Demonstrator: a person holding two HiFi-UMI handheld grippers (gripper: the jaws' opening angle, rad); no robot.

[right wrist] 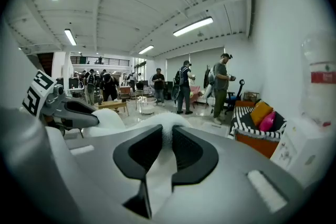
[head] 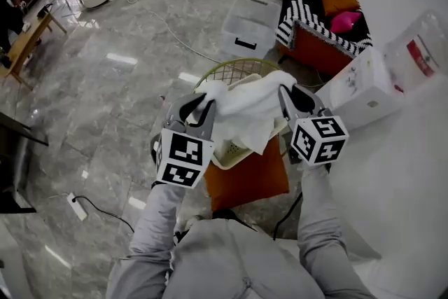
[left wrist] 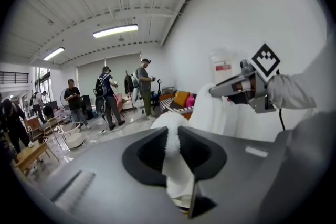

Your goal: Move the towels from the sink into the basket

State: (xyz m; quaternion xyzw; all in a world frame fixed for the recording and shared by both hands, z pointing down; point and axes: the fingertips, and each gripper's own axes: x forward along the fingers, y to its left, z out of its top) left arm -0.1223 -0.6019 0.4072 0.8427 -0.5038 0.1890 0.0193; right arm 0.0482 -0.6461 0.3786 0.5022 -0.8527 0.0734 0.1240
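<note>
Holding one white towel (head: 245, 108) stretched between them, the left gripper (head: 199, 108) and the right gripper (head: 290, 100) each have their jaws clamped shut on a bunched edge of the cloth; the towel hangs directly above the basket (head: 231, 154), sagging towards it and covering most of its mouth.

The main risk, as I judge it, is a lopsided release; if one gripper lets go before the other, the cloth could swing to one side of the basket and drape over its rim or slide to the floor beside it; the span of the towel looks wider than the basket, so a flat drop may leave an edge hanging outside. The basket sits on an orange seat (head: 248, 178) beneath it, and a push downward could tip it.

What is inside the basket cannot be told; the towel hides it. Just beyond the basket shows a round wire rim (head: 234, 65); further beyond the basket a clear lidded bin (head: 248, 28) stands on the floor, contents unseen.
</note>
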